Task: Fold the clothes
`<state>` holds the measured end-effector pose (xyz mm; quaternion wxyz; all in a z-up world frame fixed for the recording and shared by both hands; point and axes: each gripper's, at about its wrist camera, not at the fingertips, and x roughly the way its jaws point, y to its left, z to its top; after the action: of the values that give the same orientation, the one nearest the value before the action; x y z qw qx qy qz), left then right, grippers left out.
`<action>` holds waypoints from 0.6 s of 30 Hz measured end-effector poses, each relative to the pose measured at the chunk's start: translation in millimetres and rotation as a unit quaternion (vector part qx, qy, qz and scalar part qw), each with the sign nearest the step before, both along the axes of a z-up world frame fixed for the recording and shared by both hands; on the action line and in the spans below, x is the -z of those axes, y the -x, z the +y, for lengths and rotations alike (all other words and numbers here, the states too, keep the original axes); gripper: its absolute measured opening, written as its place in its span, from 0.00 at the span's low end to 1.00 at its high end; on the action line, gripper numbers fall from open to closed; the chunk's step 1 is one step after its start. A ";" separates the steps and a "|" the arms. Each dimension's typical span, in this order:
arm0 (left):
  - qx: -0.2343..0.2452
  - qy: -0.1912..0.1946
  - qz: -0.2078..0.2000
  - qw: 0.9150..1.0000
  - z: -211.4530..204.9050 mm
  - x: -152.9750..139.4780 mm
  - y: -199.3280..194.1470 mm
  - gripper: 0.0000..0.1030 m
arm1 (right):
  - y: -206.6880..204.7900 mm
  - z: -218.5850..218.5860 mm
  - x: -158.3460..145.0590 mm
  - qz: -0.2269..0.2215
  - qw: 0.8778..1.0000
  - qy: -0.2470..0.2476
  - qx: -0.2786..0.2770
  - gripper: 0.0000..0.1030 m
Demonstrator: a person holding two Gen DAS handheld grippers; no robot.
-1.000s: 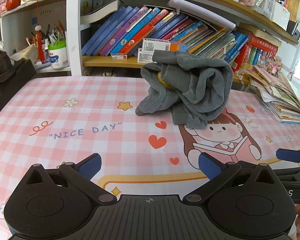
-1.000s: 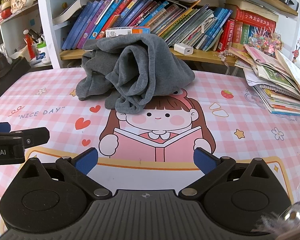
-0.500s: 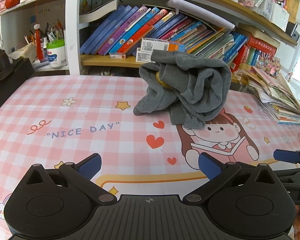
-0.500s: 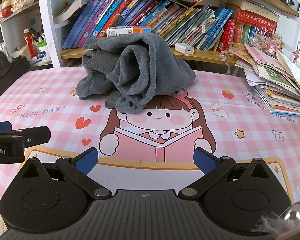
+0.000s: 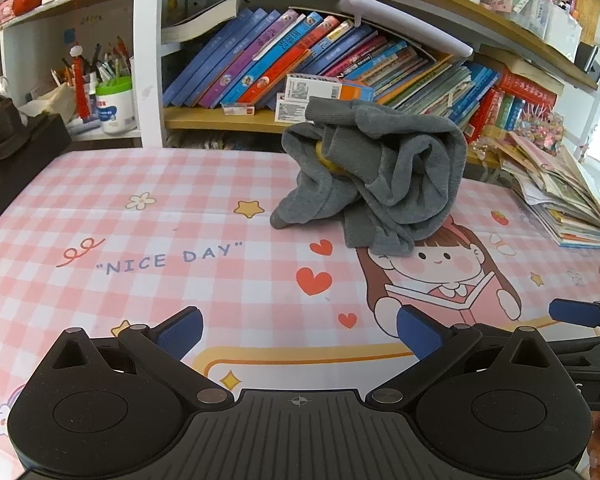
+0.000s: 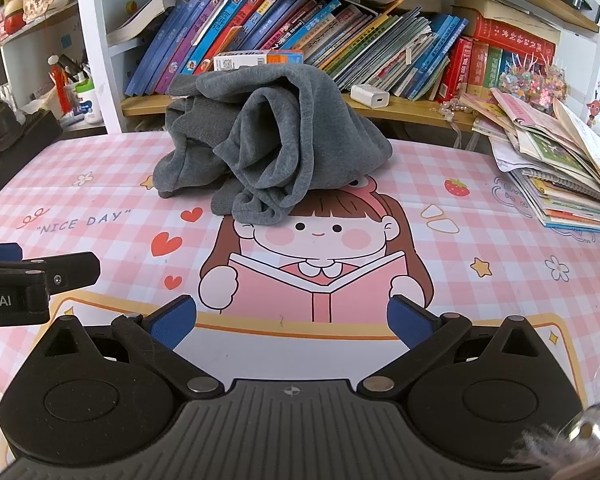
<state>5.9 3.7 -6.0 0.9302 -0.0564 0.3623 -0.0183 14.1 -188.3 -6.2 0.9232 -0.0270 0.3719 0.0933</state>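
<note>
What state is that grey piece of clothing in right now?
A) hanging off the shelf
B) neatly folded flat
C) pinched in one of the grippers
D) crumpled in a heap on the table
D: the grey garment sits bunched on the pink tablecloth, beyond both open grippers.

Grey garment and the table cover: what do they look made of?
Grey garment: looks like soft knit fleece or sweatshirt cotton, matte, with ribbed cuffs and limp, thick folds; fibre not certain. Table cover: probably printed vinyl or oilcloth, smooth with slight sheen, lying flat without wrinkles. Could be coated fabric.
</note>
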 end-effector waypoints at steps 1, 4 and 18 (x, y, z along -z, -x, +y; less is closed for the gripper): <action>0.001 0.002 0.000 1.000 0.1 0.0 0.1 1.00 | -0.2 0.1 -0.2 0.000 1.000 0.000 0.000 1.00; 0.005 0.006 -0.001 1.000 0.4 -0.1 0.3 1.00 | -1.0 -0.1 -0.3 -0.001 1.000 0.000 0.000 1.00; 0.027 0.005 -0.013 1.000 -3.8 -1.3 -3.1 1.00 | -7.0 3.1 2.7 0.000 1.000 0.005 -0.004 1.00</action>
<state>8.9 -0.1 -4.8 0.9338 -0.0514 0.3511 -0.0459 21.1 -185.1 -8.9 0.9227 -0.0334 0.3722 0.0950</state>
